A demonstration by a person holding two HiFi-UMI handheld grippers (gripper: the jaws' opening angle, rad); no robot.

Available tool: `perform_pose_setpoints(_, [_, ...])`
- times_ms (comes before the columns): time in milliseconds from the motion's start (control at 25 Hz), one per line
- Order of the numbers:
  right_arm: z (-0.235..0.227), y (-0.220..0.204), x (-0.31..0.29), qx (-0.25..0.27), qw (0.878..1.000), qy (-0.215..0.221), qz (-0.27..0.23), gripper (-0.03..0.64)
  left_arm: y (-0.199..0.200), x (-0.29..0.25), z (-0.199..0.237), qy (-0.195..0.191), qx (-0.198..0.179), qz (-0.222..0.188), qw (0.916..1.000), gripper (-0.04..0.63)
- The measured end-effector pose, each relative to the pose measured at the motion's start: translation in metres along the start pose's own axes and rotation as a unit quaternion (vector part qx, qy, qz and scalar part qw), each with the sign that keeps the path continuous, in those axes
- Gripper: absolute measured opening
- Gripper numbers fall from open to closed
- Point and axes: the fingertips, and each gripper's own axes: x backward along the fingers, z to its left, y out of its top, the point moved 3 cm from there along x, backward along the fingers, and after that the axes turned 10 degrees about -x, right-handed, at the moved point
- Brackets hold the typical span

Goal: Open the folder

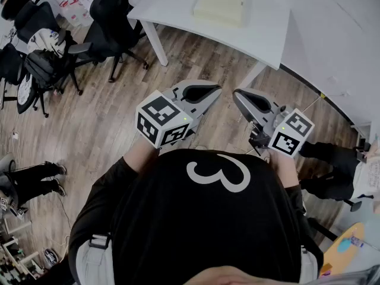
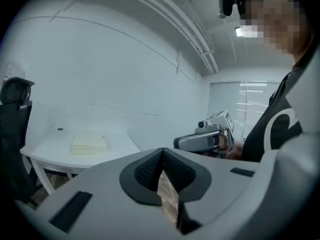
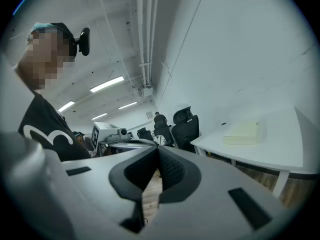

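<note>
Pale yellow flat folder (image 1: pixel 221 5) lies on the white rectangular table (image 1: pixel 267 37), toward its far side; looks closed, cover flat. It's well apart from both tools: the table stands ahead of the person, w/ a stretch of wood-plank floor (image 1: pixel 178 64) between the table edge and the jaw tips. In the left gripper view the folder (image 2: pixel 89 144) sits left of the tips and about level w/ them. In the right gripper view the folder (image 3: pixel 242 133) sits off to the right, on the tabletop.

Left gripper (image 1: pixel 217 89) is held in front of the person's black shirt w/ a white "3" (image 1: pixel 217 177), over the floor, tipped slightly down. Its jaws are pressed together, pads meeting, w/ nothing gripped. Right gripper (image 1: pixel 236 94) is just beside it, the two tips angled toward each other but apart. Its jaws are also closed on themselves & carry nothing.

Black office chairs (image 1: pixel 113 16) stand left of the table. Another person's dark trousers & shoes (image 1: pixel 35 180) show at the left edge.
</note>
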Motion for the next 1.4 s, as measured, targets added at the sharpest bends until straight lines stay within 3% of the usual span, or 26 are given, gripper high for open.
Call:
perform_pose_setpoints(480, [-0.019, 0.01, 0.014, -0.001, 1.0, 0.018, -0.014, 0.025, 0.007, -0.019, -0.008, 0.024, -0.025, 0.002, 0.9994, 0.016])
perform_pose_setpoints(760, [-0.041, 0.026, 0.026, -0.017, 0.999, 0.01, -0.036, 0.025, 0.024, -0.042, -0.001, 0.019, -0.05, 0.007, 0.9985, 0.016])
perform_pose_setpoints(1080, [-0.083, 0.04, 0.023, -0.035, 0.998, -0.016, -0.058, 0.025, 0.017, -0.075, 0.031, -0.002, -0.046, 0.025, 0.9986, 0.017])
perform_pose_setpoints(1400, [-0.142, 0.065, -0.008, -0.048, 0.996, -0.048, -0.061, 0.025, 0.019, -0.114, 0.099, -0.02, -0.061, 0.038, 0.9972, 0.017])
